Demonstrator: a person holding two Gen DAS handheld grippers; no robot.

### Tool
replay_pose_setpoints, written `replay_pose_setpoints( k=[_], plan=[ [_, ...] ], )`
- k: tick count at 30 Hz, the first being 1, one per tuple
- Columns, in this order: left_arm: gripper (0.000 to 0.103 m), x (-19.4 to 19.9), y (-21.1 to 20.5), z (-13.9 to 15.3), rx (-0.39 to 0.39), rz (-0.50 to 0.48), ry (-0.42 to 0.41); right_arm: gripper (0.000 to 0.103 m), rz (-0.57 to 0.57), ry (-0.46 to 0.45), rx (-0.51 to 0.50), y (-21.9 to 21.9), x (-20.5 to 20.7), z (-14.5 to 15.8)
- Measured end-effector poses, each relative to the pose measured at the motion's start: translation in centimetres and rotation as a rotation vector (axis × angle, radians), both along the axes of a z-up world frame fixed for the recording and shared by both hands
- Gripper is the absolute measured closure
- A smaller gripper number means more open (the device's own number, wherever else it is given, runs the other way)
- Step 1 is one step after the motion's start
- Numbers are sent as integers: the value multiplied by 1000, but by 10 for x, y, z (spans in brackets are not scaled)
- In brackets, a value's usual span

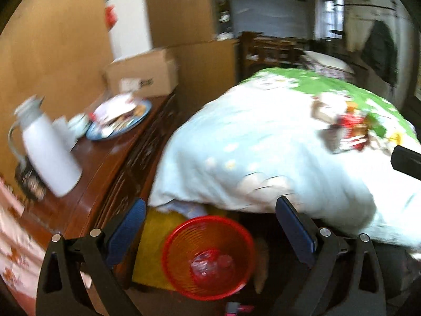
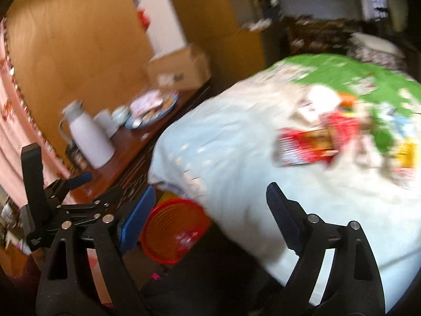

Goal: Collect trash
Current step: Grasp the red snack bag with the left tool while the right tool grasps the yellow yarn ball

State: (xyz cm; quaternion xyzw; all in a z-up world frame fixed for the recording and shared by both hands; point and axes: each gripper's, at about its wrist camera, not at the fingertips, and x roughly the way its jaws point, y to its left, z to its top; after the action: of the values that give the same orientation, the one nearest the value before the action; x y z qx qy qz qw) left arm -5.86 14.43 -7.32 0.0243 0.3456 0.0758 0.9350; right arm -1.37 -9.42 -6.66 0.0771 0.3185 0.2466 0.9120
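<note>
Beside the bed (image 1: 276, 142), on the dark floor, stands a red bin (image 1: 208, 256) with a crumpled clear-and-red wrapper (image 1: 211, 264) lying in its bottom. A pale blue quilt (image 2: 236, 158) with a green patterned part further back covers the bed and hangs over its edge just above the bin. On the quilt lies more trash (image 2: 313, 142): red and white snack packets, with other small colourful pieces beside them, all too blurred to tell apart.

Left of the bed runs a dark wooden surface (image 1: 105, 158). On it are a white flask (image 1: 44, 144) with a grey handle, a white cup (image 2: 105, 122) just beside it, a blue plate (image 1: 118, 121) heaped with packets and food, and a cardboard box (image 1: 144, 75) at the far end. Behind the surface are tan wooden panels, and a pink cloth (image 2: 15, 131) hangs at the near left. Further back the room shows dark wooden furniture and a bright window (image 1: 330, 15).

The left gripper (image 1: 210, 237) has its blue fingers (image 1: 126, 233) wide apart with nothing between them, the bin showing in the gap. The right gripper (image 2: 208, 223) likewise stands with its fingers (image 2: 282, 218) spread wide and empty.
</note>
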Motion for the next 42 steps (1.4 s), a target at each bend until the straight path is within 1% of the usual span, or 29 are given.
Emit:
replay_pose_setpoints(
  k=[2, 4, 9, 14, 17, 20, 24, 26, 28, 30, 31, 33, 34, 37, 40, 42],
  plan=[
    [6, 5, -27, 6, 13, -60, -6, 12, -59, -17, 1, -28, -3, 0],
    [6, 14, -52, 9, 15, -108, -4, 12, -127, -16, -3, -59, -2, -4],
    [6, 55, -108, 1, 29, -216, 17, 12, -319, 38, 8, -127, 16, -24],
    [6, 109, -154, -15, 36, -312, 68, 12, -425, 101, 20, -160, 33, -47],
    [6, 133, -175, -21, 5, -365, 87, 12, -474, 122, -2, -177, 39, -60],
    [6, 151, -192, -22, -23, -404, 86, 12, -513, 140, -1, -188, 52, -69],
    [6, 175, -216, -24, 19, -421, 57, 12, -549, 135, 1, -195, 67, -70],
    [6, 190, -226, -29, 39, -426, 62, 12, -567, 119, 4, -198, 71, -70],
    [6, 204, -232, -37, 56, -425, 82, 12, -578, 109, 17, -201, 75, -69],
    [5, 216, -234, -52, 79, -411, 113, 12, -584, 99, 30, -205, 78, -69],
    [5, 218, -231, -55, 67, -415, 124, 12, -585, 96, 34, -206, 80, -68],
    [5, 222, -222, -60, 19, -426, 143, 12, -587, 86, 38, -208, 82, -67],
    [5, 223, -214, -60, -13, -428, 139, 12, -586, 77, 42, -208, 83, -66],
    [5, 223, -197, -59, -61, -411, 134, 12, -581, 67, 60, -210, 89, -67],
    [5, 225, -181, -59, -135, -397, 152, 12, -578, 72, 78, -208, 96, -73],
    [5, 222, -177, -56, -133, -388, 151, 12, -570, 92, 76, -206, 101, -79]
  ],
)
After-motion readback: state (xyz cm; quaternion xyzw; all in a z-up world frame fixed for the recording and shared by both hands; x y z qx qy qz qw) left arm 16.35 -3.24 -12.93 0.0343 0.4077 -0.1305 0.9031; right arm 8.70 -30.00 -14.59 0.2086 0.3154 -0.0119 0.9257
